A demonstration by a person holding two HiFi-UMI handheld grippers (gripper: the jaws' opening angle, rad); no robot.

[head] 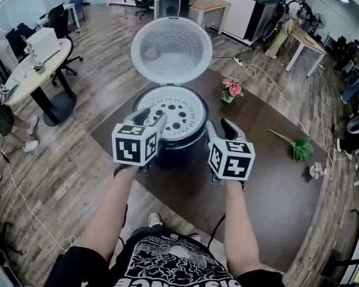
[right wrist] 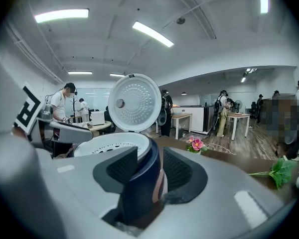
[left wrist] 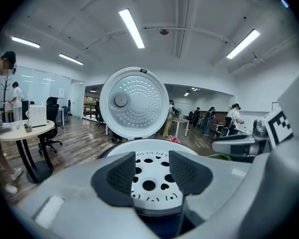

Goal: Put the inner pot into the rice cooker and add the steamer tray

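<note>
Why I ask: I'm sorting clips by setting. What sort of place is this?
Probably an open-plan office or lab: round table and office chair, ceiling strip light, people at desks behind the rice cooker.

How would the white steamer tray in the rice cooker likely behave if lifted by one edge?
The steamer tray looks like thin moulded plastic full of holes, so probably light and fairly stiff. Its smooth surface may be slippery. Seated flat in the rice cooker, it could tilt if lifted one-sided.

The steamer tray [head: 175,115] looks smooth matt white plastic, the rice cooker [head: 184,152] glossy, the floor [head: 105,49] grained wood.
</note>
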